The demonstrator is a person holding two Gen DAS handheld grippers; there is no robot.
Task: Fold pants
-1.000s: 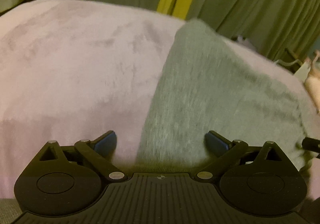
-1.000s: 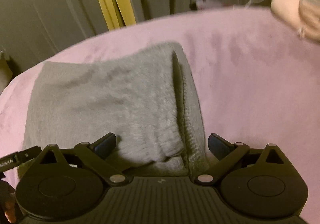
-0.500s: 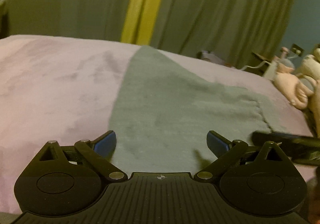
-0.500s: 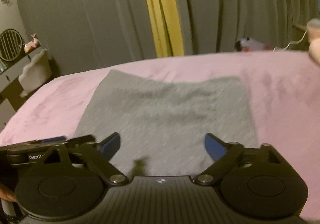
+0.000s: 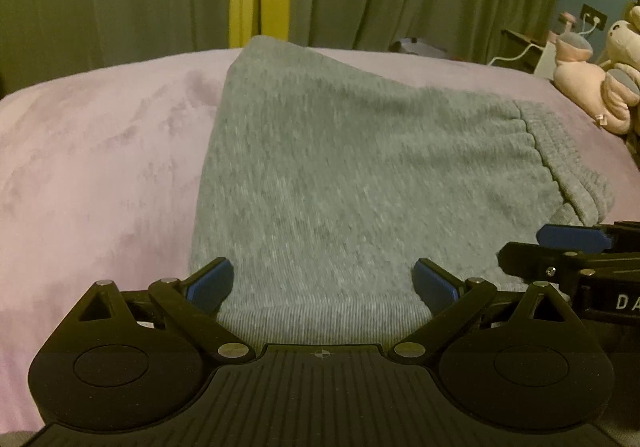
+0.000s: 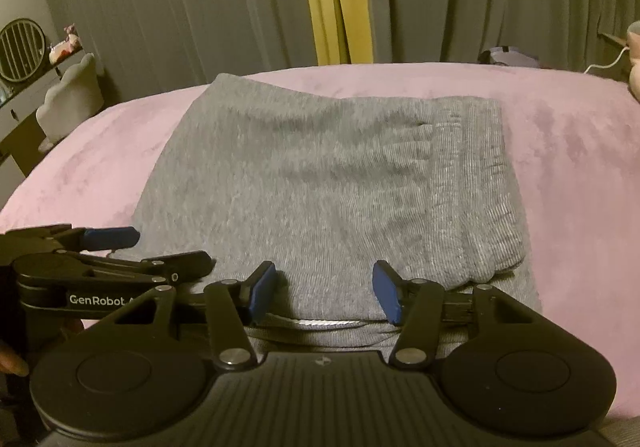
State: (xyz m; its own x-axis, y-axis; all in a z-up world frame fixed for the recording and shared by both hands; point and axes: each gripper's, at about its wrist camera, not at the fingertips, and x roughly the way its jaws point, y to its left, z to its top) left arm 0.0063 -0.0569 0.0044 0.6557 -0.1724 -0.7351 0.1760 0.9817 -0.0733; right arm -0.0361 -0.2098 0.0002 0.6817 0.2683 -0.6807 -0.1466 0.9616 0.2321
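My right tongs are closing over the near edge of the gray pants, pads not yet pressing; a second ago they stood wide. My left tongs remain spread over that edge. The pants lie folded on the pink bed, so another fold looks next.

We read white lettering "GenRobot" on the black side of the left gripper. On the right gripper, we make out only the white letters "DA", cut off at the edge.
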